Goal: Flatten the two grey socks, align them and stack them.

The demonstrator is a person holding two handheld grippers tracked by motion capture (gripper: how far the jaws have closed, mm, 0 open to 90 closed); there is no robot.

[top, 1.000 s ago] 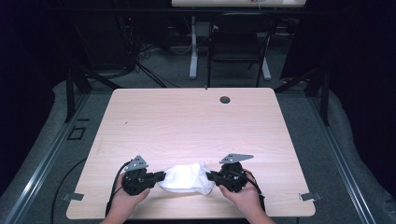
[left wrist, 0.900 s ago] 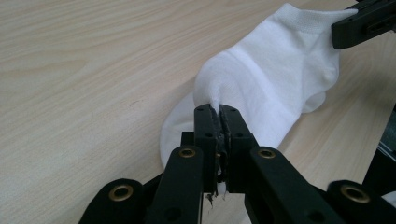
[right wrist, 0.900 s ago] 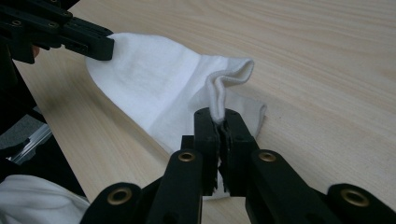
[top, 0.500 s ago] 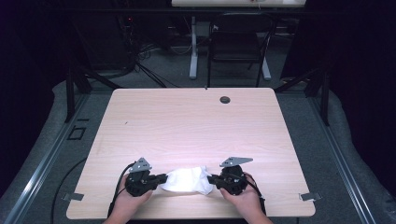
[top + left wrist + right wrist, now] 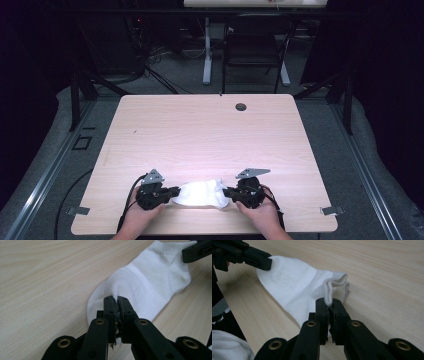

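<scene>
At the left, the left gripper point(image 5: 172, 192) has its jaws pressed together on a pinch of the white sock point(image 5: 200, 193) at the toe end; in the left gripper view the fabric bunches up into a small ridge right at the jaw tips point(image 5: 116, 299), and the rest of the sock point(image 5: 150, 282) runs away ahead of them toward the other gripper. The sock lies flat on the wooden table point(image 5: 210, 130) near its front edge, stretched between the two tools. At the right, the right gripper point(image 5: 227, 192) is likewise closed, nipping the ribbed cuff, which stands up folded just beyond its tips point(image 5: 329, 301). This looks like the step of holding the sock by both ends, to spread it or fold it. The next move would call for both grips to hold while one end is lifted and carried over toward the other. Both hands rest low on the table, forearms entering from the near edge, grippers pointing inward at each other.
</scene>
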